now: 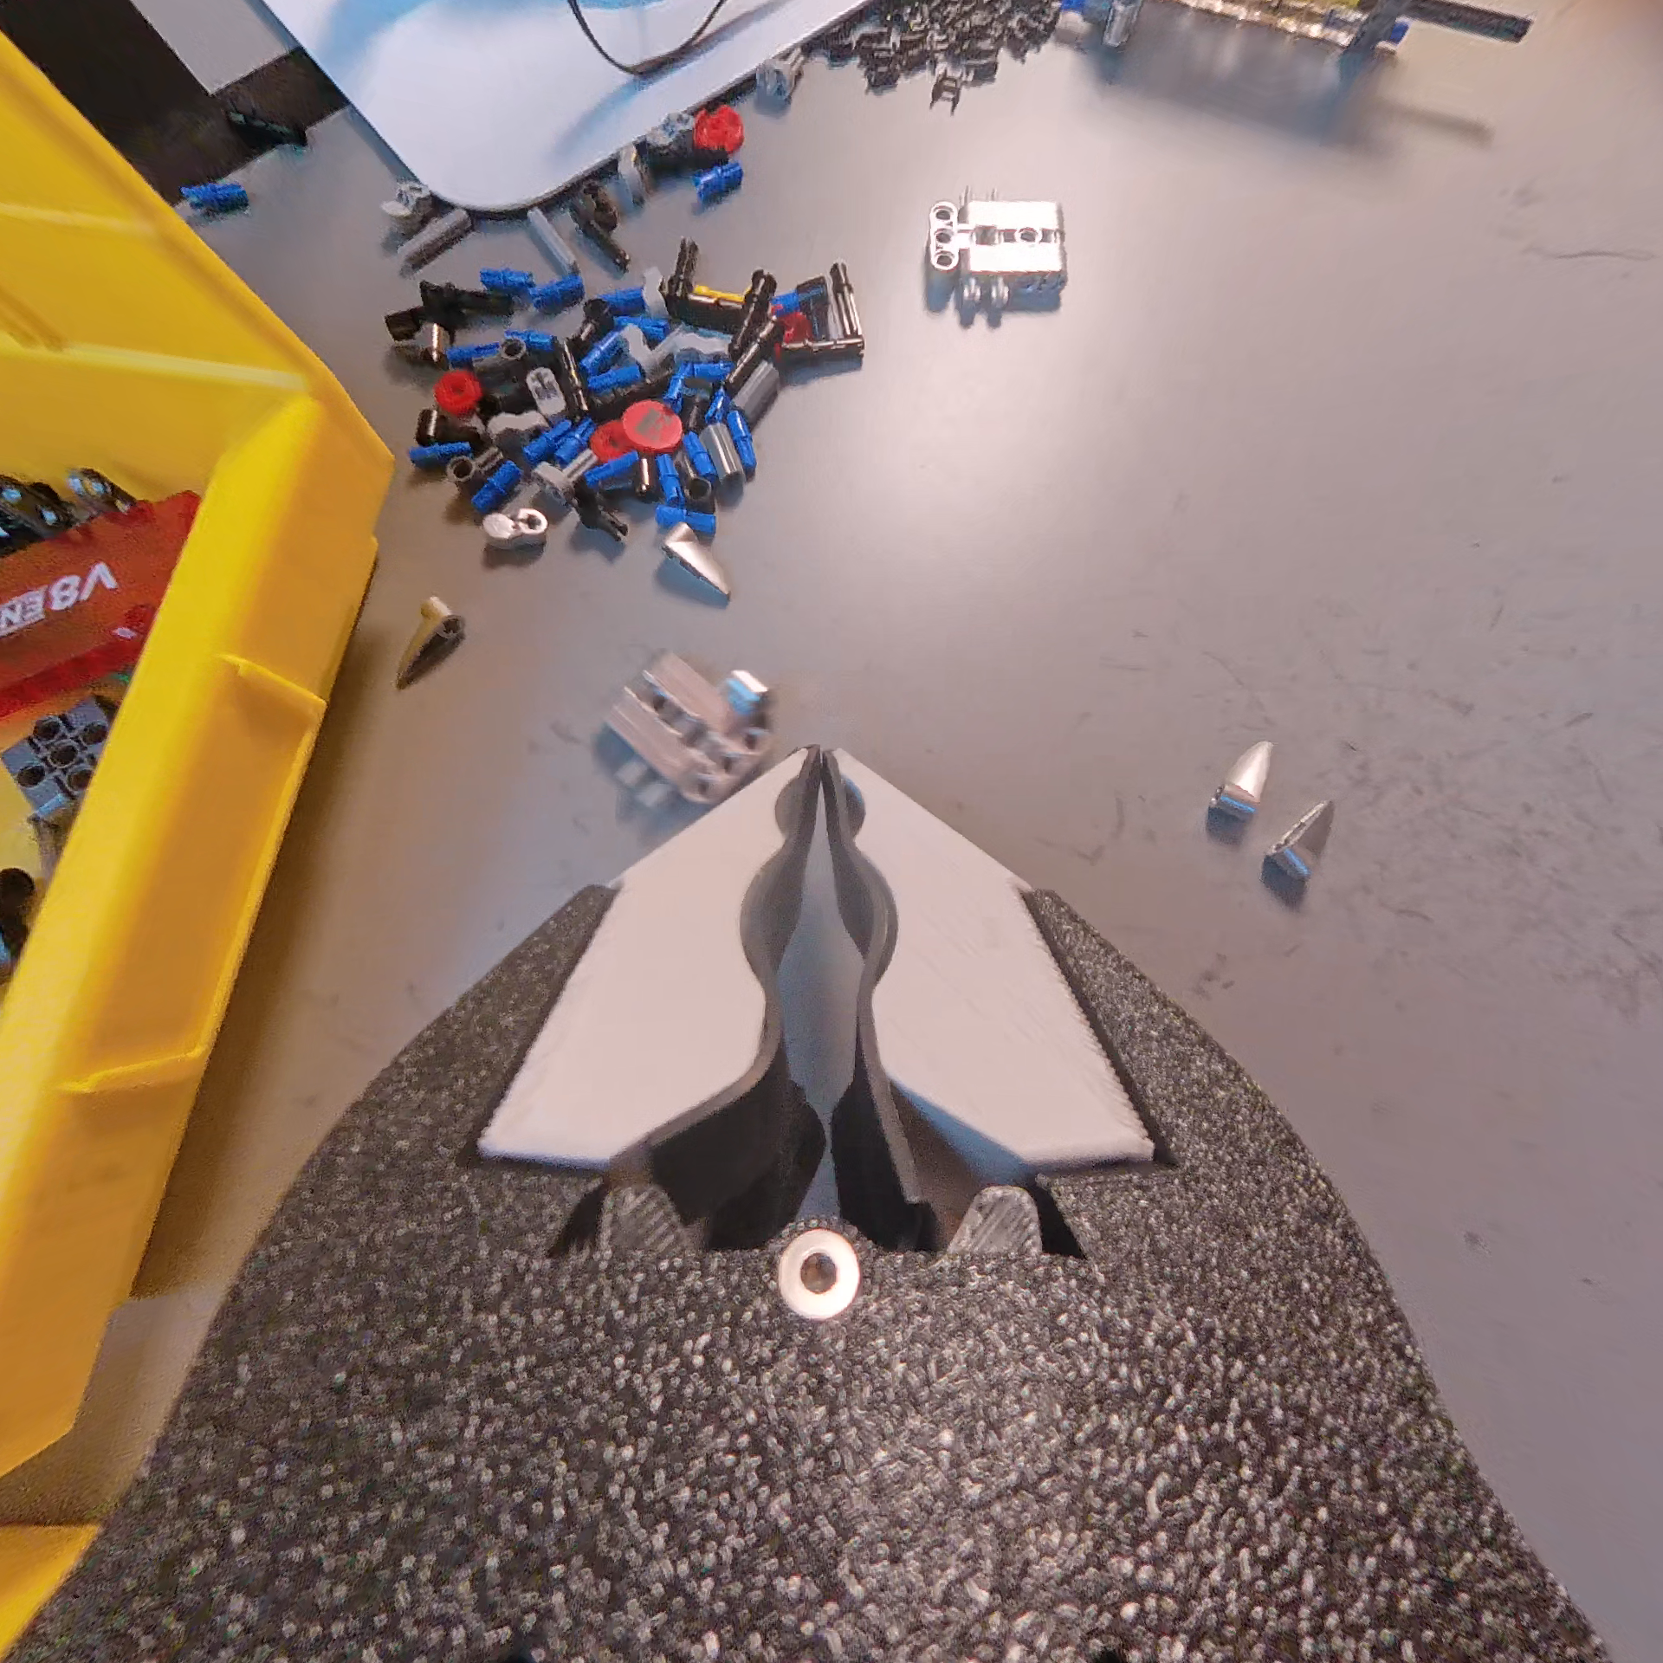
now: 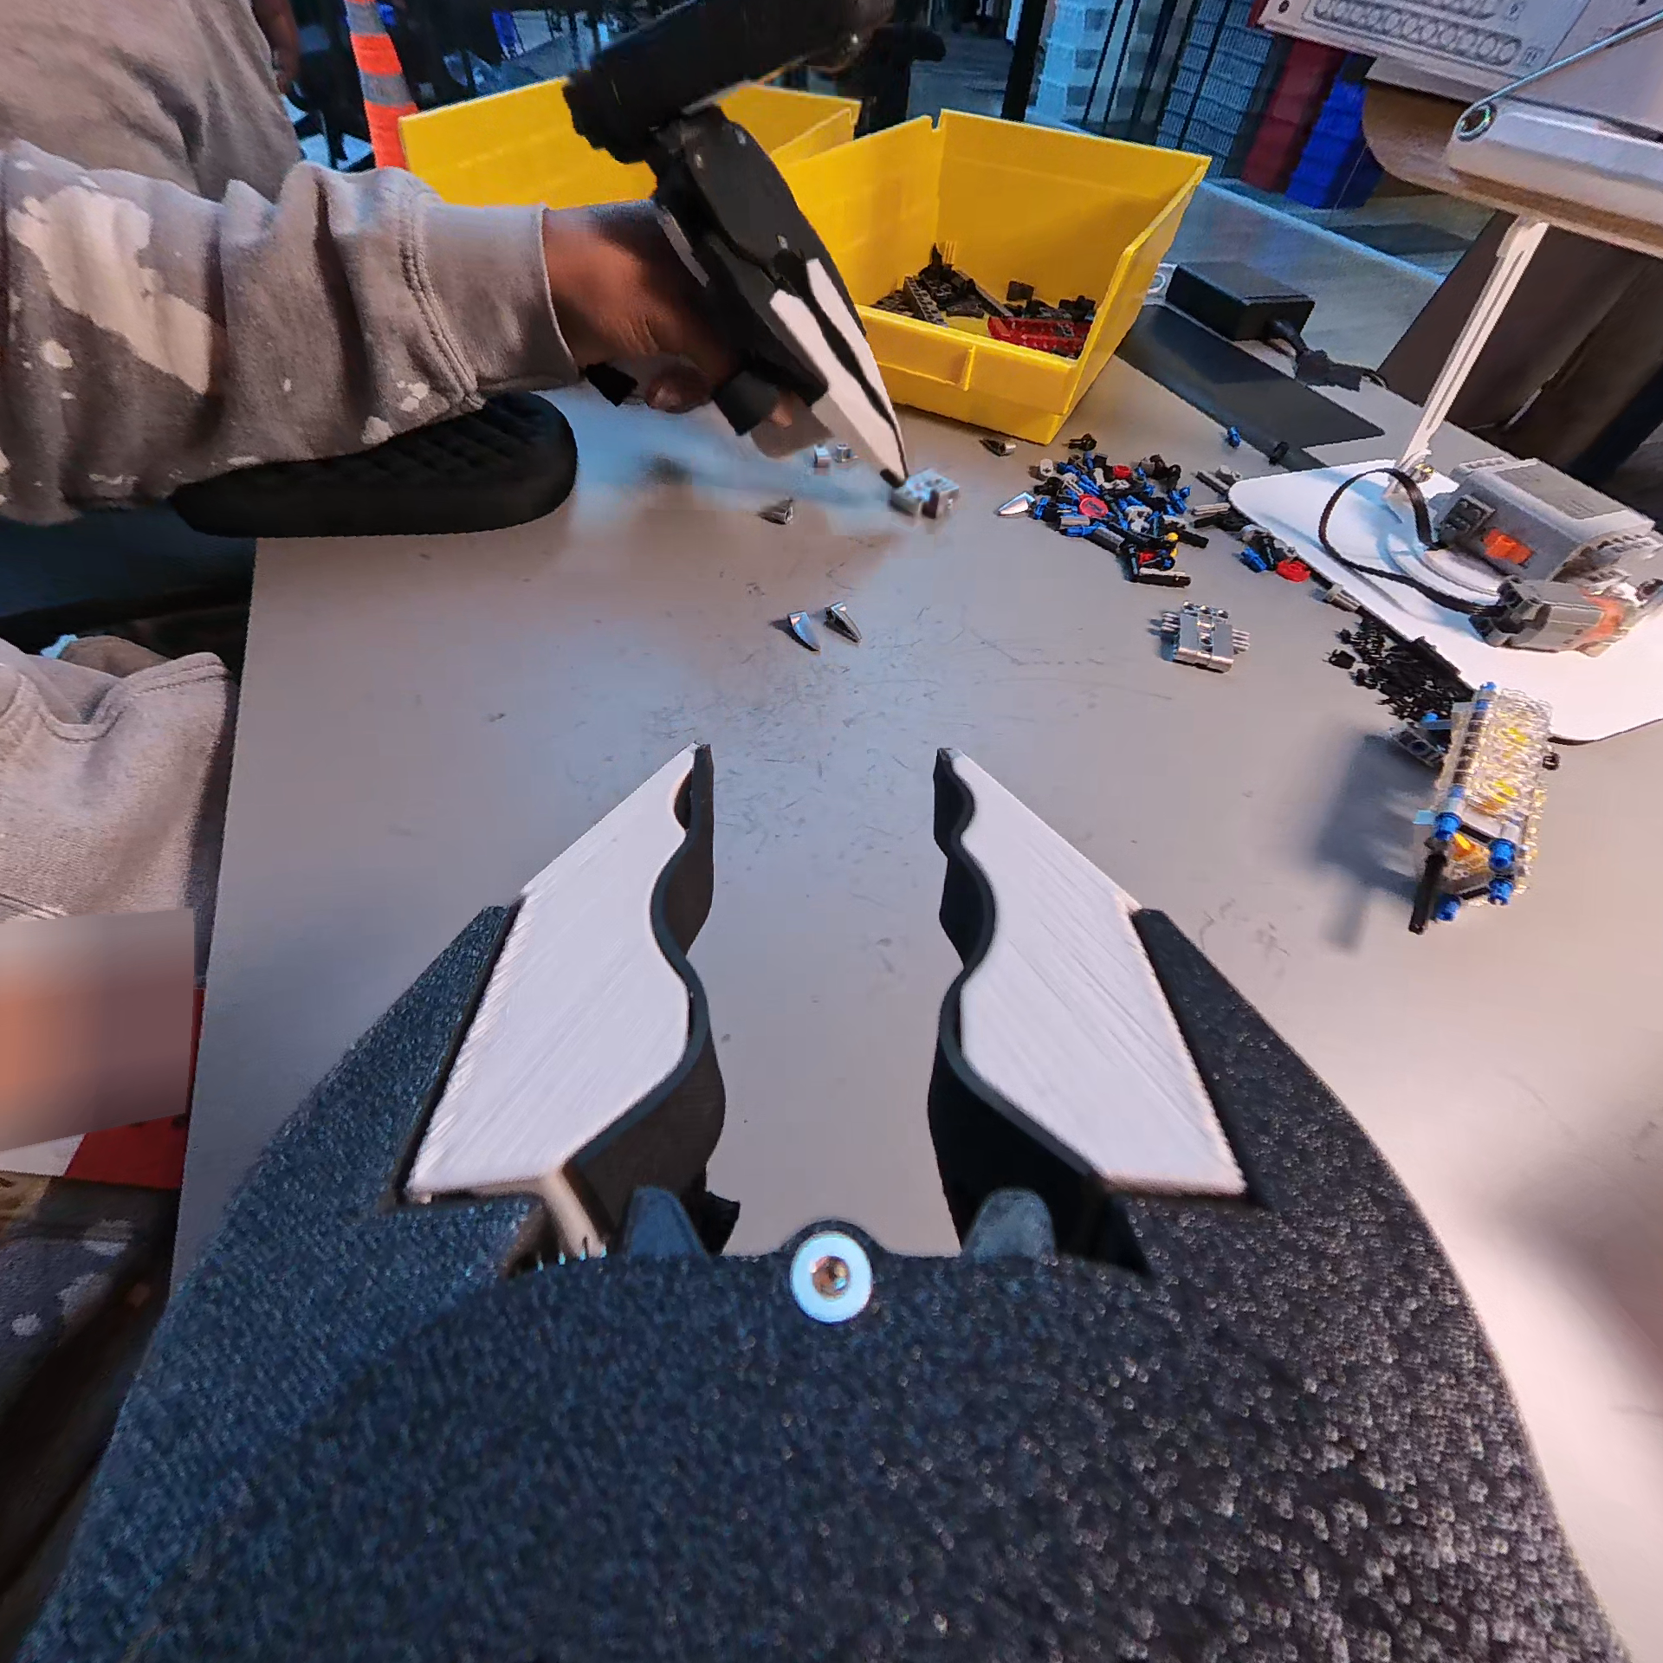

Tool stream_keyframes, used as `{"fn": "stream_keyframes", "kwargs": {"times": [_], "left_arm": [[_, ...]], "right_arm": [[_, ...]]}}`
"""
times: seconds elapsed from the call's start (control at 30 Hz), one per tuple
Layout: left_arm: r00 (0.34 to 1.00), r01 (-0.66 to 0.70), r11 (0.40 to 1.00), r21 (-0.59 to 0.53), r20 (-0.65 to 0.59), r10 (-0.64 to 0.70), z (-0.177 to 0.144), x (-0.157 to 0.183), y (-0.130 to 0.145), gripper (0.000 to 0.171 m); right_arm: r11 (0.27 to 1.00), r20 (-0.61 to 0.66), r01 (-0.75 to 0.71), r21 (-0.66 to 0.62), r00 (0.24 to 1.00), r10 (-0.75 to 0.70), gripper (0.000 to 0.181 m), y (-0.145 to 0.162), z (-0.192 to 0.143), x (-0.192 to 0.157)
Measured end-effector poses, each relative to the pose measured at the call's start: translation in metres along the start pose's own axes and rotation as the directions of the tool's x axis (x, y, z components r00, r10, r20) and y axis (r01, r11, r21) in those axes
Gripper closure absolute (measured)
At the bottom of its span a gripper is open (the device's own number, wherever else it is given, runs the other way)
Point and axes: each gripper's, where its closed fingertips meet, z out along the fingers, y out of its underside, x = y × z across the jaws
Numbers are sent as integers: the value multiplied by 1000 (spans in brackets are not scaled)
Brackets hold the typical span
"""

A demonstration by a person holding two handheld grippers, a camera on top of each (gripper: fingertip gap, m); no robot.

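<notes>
My left gripper [image 1: 819, 754] is shut, and nothing shows between its tips. They sit low over the grey table, right beside a small grey studded brick assembly [image 1: 688, 738], which is blurred. In the right wrist view a hand [image 2: 630, 297] holds this left gripper [image 2: 894, 470] with its tip at the same grey assembly [image 2: 927, 493]; I cannot tell whether they touch. My right gripper [image 2: 823, 765] is open and empty, held over bare table nearer the front.
A yellow bin [image 1: 135, 630] with bricks stands at the left. A pile of small blue, black and red pins [image 1: 612, 405] lies ahead, with a light grey block [image 1: 999, 247] beyond. Silver wedge pieces [image 1: 1246, 778] lie at the right. A motor with a cable [image 2: 1530, 531] and a clear assembly [image 2: 1485, 792] are at the right. The gap from one gripper's tips to the other's is roughly 25 centimetres. About 15 centimetres separates my left fingertips from the light grey block [image 1: 999, 247]. Seen from the right wrist view [image 2: 1192, 634] as well.
</notes>
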Motion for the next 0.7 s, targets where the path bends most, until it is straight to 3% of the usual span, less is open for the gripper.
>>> {"fn": "stream_keyframes", "kwargs": {"times": [0.13,0.3,0.33,0.47,0.7], "left_arm": [[997,-62,998,-13,36,63,-12,0,-2,171],[998,-33,999,13,61,32,-16,-12,-5,171],[998,-20,1000,15,67,19,-16,-17,-5,165],[988,0,1000,14,152,-3,-8,-45,-8,146],[966,-26,996,-80,256,45,19,-79,-8,148]], "right_arm": [[1000,-1,1,-3,1000,-1,133,0,0,0],[1000,-2,10,-5,1000,-10,133,0,1,-1],[1000,-2,10,-5,1000,-10,133,0,0,-1],[1000,1,4,-7,1000,-4,133,1,1,-1],[1000,1,1,-3,1000,-1,133,1,0,0]]}}
